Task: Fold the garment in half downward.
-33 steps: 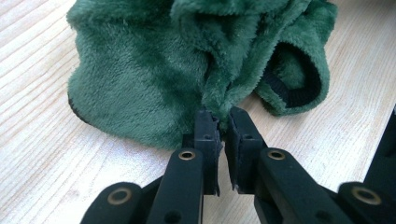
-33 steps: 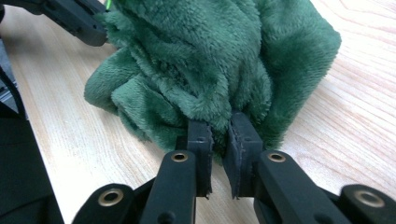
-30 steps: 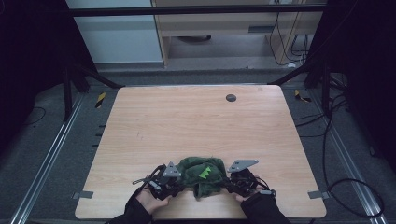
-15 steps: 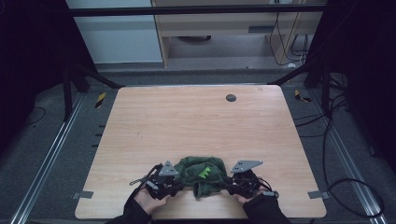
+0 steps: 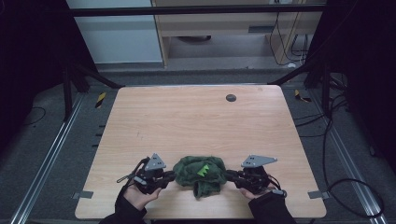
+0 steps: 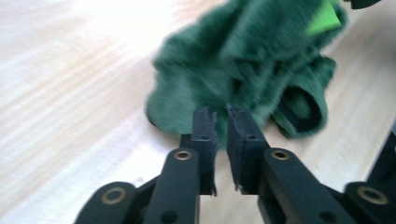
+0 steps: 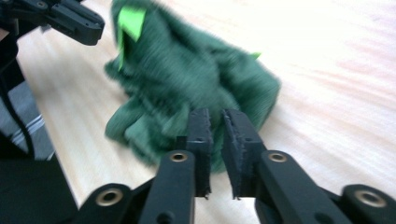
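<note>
Both grippers are down at the near edge of the table now, one on each side of a crumpled green cloth; the left gripper points in at its left flank, the right gripper at its right, and the heap sits between them, near the front edge and about midway across; looks to me like the approach step, lining up for a two-handed pick, likely to lift the cloth and spread it, though that's my reading. In the left gripper view the jaws stand close together with a thin gap, tips just at the cloth's hem, nothing visibly pinched between them; same story in the right gripper view, jaws narrow, a slit of daylight, tips at the cloth's lower edge and no fabric caught that I can see. Next move, I'd say, calls for parting the jaws a little and nudging forward so each takes a fold, low against the wood. The cloth is soft, fuzzy, dark green, like fleece or terry, bunched into a rounded lump with a rolled cuff or tube end hanging toward the front; a bright lime tag pokes up on top; the table is pale wood grain, smooth, with a small dark disc toward the far edge.
</note>
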Motion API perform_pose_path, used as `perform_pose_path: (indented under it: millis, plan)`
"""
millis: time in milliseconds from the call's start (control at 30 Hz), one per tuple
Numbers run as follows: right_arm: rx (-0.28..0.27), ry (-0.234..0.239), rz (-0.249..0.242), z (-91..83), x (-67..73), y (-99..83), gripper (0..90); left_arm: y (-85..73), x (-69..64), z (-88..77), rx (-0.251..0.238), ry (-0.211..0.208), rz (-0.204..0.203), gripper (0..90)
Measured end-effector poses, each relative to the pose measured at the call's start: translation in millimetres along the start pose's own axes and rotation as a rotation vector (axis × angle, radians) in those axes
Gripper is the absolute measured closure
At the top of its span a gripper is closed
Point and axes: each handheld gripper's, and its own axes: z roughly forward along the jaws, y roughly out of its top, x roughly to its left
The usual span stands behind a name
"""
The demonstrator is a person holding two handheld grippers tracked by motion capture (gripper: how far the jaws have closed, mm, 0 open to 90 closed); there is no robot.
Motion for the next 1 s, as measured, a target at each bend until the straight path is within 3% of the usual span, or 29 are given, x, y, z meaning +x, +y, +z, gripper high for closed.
perform_pose_path:
  millis: [167,333,567,767,1000]
  plan:
    - [-0.037,-0.027,0.022,0.9,-8.2,10.8,89.1,10.6,11.1,7.1,0.000,0.021,-0.011,88.5]
    - [-0.055,-0.027,0.029,8.4,-12.2,20.2,89.9,20.3,13.0,17.8,0.003,0.006,-0.012,89.5]
    - [-0.044,0.005,0.033,30.7,-10.1,29.8,89.8,33.2,13.9,33.1,-0.013,-0.061,-0.042,89.6]
    - [-0.023,0.026,0.015,42.3,-4.4,31.9,89.4,31.7,5.6,37.0,-0.003,-0.093,-0.009,89.5]
    - [-0.002,0.060,-0.012,38.1,6.8,24.7,88.1,22.4,-9.5,31.0,0.018,-0.118,0.042,89.4]
